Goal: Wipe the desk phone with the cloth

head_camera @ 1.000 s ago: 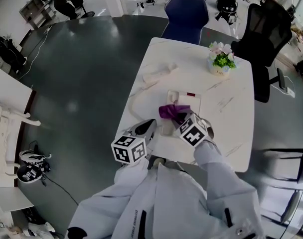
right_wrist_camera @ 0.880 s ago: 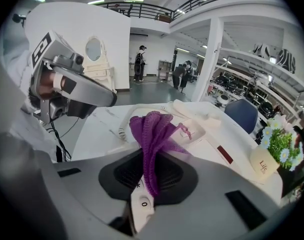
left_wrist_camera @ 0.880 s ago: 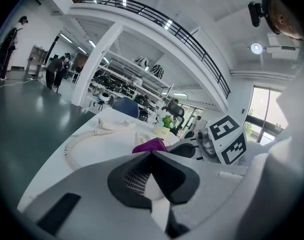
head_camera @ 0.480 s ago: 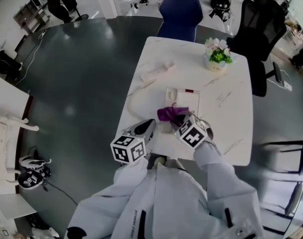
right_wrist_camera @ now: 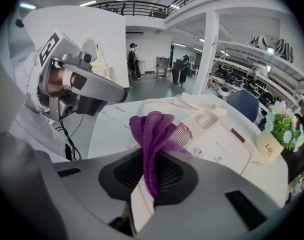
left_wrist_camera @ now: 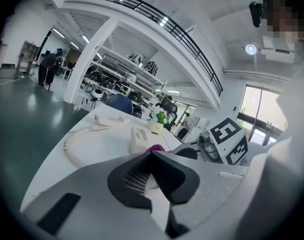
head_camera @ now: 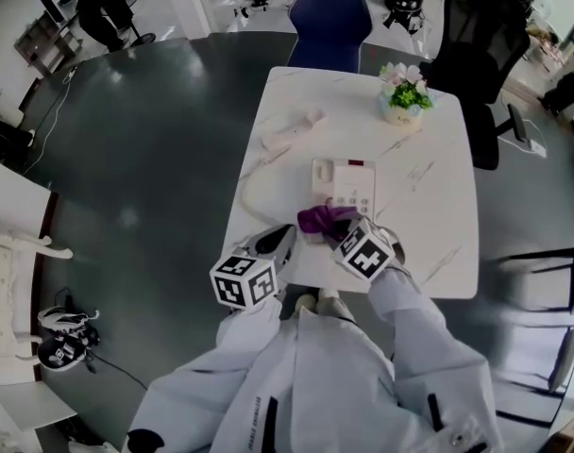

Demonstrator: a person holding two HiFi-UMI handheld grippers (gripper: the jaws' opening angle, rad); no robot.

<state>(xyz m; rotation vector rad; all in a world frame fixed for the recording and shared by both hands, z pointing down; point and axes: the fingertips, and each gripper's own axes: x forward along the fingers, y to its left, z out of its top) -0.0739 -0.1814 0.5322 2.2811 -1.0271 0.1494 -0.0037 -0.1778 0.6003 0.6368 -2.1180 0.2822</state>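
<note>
The white desk phone lies on the white table, its handset off to the far left on a coiled cord. My right gripper is shut on a purple cloth, which rests on the phone's near end. In the right gripper view the cloth stands bunched between the jaws of the right gripper, just before the phone. My left gripper hovers at the table's near left edge, shut with nothing in it; ahead of it are the phone and the cloth.
A small pot of flowers stands at the table's far right. A blue chair and a black office chair stand beyond the far edge. Dark floor lies to the left of the table.
The right gripper has drawn the cloth a little toward the phone's near end, so more of the phone's face shows. The left gripper has hardly moved.
</note>
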